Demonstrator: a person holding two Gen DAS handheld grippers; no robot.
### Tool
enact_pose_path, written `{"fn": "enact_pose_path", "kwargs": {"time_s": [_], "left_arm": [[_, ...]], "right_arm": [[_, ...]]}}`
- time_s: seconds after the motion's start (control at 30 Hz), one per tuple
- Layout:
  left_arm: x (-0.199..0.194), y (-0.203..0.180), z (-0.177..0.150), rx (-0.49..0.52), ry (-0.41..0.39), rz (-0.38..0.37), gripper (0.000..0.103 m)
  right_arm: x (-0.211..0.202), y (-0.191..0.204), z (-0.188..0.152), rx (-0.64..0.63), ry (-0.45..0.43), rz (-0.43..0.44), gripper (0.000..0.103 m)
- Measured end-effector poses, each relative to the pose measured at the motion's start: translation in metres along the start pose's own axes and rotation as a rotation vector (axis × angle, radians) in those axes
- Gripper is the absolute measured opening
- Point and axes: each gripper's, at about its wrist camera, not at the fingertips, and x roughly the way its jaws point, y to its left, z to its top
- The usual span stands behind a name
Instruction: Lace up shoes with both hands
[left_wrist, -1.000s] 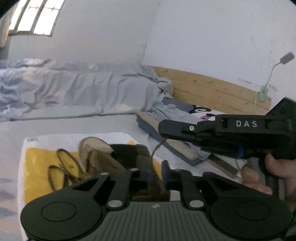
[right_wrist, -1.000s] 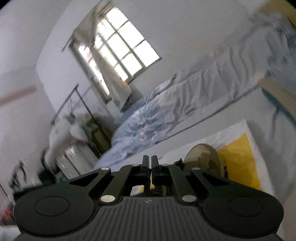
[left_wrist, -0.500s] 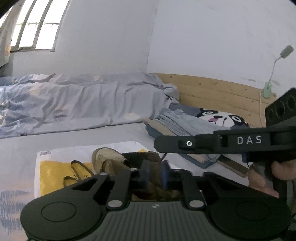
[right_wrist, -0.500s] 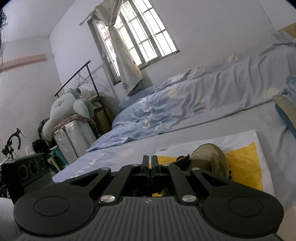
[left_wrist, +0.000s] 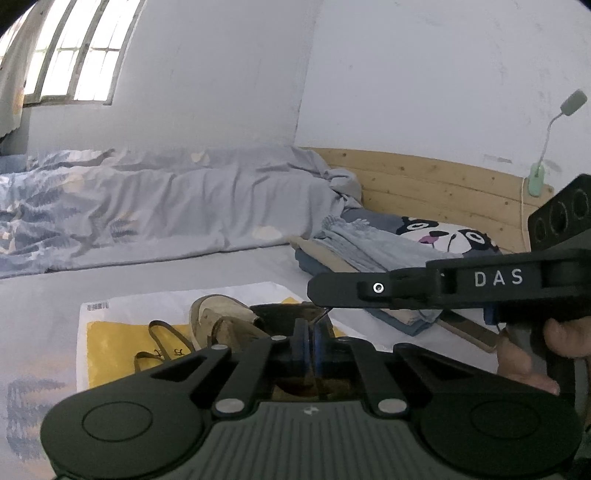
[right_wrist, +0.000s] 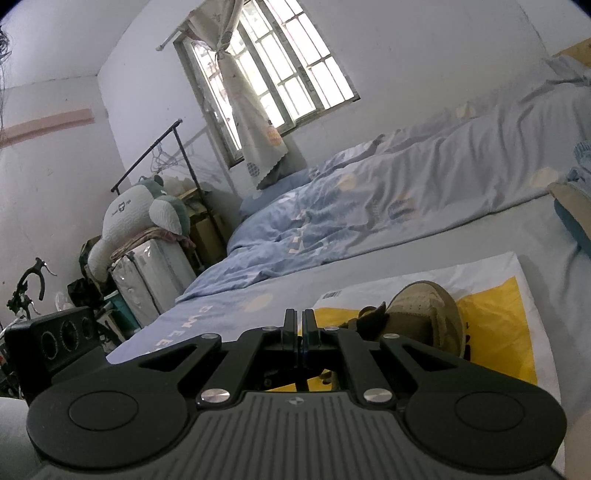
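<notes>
Two hand-held grippers are shown above the shoe (left_wrist: 221, 325) on the bed: the left hand-held gripper (left_wrist: 308, 345) has just been closed on the lace (left_wrist: 320, 316), the right hand-held gripper (right_wrist: 299, 332) is kept shut, so tightening may follow.

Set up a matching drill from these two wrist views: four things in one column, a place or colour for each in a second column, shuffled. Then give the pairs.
Things
1. shoe
2. bag
3. lamp
4. plush toy

Places or colours
A. clipped to the wooden headboard
B. tan, lying on the bag
C. sits on a wrapped stack below the clothes rail
D. white and yellow, flat on the bed

Pairs: 1-B, 2-D, 3-A, 4-C
</notes>
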Motion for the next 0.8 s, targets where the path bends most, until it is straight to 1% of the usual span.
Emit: {"fn": "enact_pose_path", "kwargs": {"time_s": [0.37, 0.63, 0.8], "left_arm": [[-0.0027, -0.0017, 0.0006, 0.013, -0.001, 0.01, 0.002], [-0.0042, -0.0012, 0.0001, 0.01, -0.004, 0.018, 0.007], [-0.004, -0.003, -0.0001, 0.032, -0.002, 0.019, 0.008]], "right_arm": [[0.0031, 0.0021, -0.0005, -0.012, 0.009, -0.007, 0.003], [0.0036, 0.0035, -0.0017, -0.017, 0.018, -0.008, 0.003], [0.004, 0.0034, -0.0028, -0.012, 0.022, -0.014, 0.003]]}}
